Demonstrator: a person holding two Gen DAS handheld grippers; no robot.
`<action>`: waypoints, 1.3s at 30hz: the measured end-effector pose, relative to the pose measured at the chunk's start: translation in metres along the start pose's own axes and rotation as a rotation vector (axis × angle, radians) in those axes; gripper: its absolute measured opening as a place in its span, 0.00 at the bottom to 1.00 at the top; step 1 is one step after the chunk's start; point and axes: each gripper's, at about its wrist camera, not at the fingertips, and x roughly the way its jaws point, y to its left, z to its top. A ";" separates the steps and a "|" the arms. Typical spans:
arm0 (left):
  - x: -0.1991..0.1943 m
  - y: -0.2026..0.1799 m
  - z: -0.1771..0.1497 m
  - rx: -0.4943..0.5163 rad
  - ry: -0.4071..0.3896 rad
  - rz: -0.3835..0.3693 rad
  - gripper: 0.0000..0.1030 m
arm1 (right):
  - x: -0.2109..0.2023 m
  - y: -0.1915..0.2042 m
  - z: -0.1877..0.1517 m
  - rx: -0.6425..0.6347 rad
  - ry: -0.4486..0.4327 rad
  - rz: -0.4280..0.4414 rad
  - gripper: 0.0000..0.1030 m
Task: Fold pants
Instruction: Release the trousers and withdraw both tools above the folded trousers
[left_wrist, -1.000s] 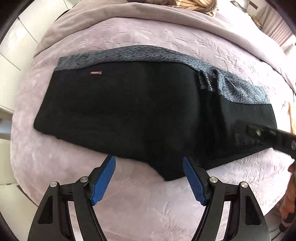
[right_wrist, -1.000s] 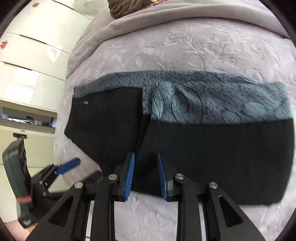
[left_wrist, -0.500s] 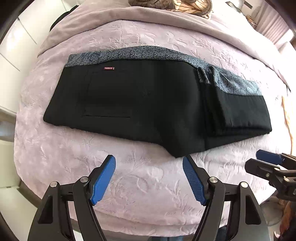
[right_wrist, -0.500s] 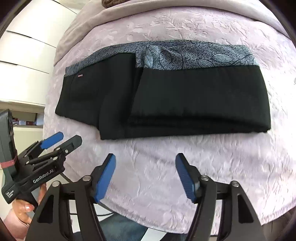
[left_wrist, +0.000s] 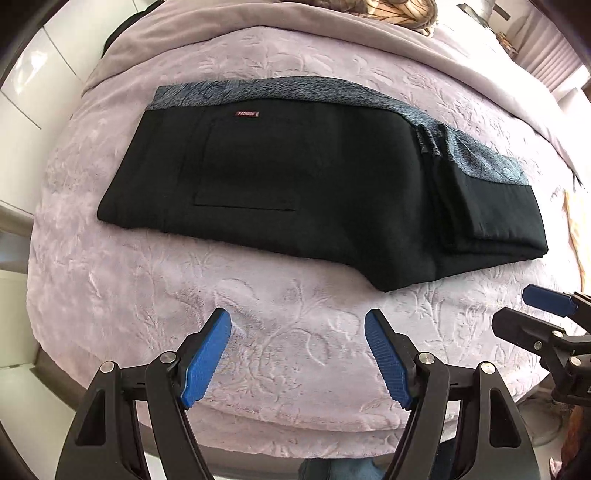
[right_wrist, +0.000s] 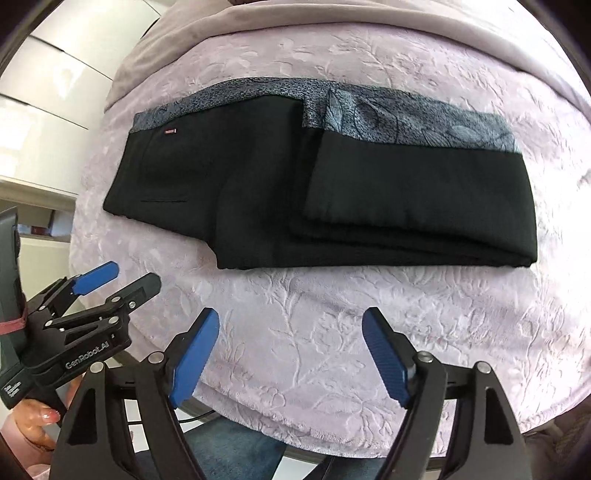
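Note:
The black pants (left_wrist: 314, 177) with a grey-blue patterned strip along the far edge lie flat on the bed, the leg end folded back over itself at the right (right_wrist: 417, 184). A small red label sits near the waist (left_wrist: 246, 114). My left gripper (left_wrist: 297, 354) is open and empty, hovering over the blanket in front of the pants. My right gripper (right_wrist: 290, 354) is open and empty too, in front of the folded part. Each gripper shows in the other view: the right one (left_wrist: 532, 317), the left one (right_wrist: 122, 280).
A lilac embossed blanket (left_wrist: 295, 317) covers the bed (right_wrist: 314, 325). A plain grey cover (left_wrist: 258, 14) lies at the far side. White cabinets (right_wrist: 44, 103) stand at the left. The bed's front edge runs just under both grippers.
The right gripper has let go of the pants, opened and pulled back. Both grippers have drawn back toward the front edge of the bed. The folded leg lies at rest.

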 end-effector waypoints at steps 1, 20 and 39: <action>0.001 0.003 0.000 -0.006 0.002 -0.004 0.74 | 0.001 0.002 0.001 -0.005 0.001 -0.007 0.83; 0.012 0.031 -0.005 -0.088 0.026 -0.015 0.92 | 0.014 0.023 0.010 -0.042 0.042 -0.053 0.93; 0.015 0.069 -0.001 -0.196 0.022 -0.105 0.92 | 0.017 0.023 0.019 -0.038 0.043 -0.058 0.93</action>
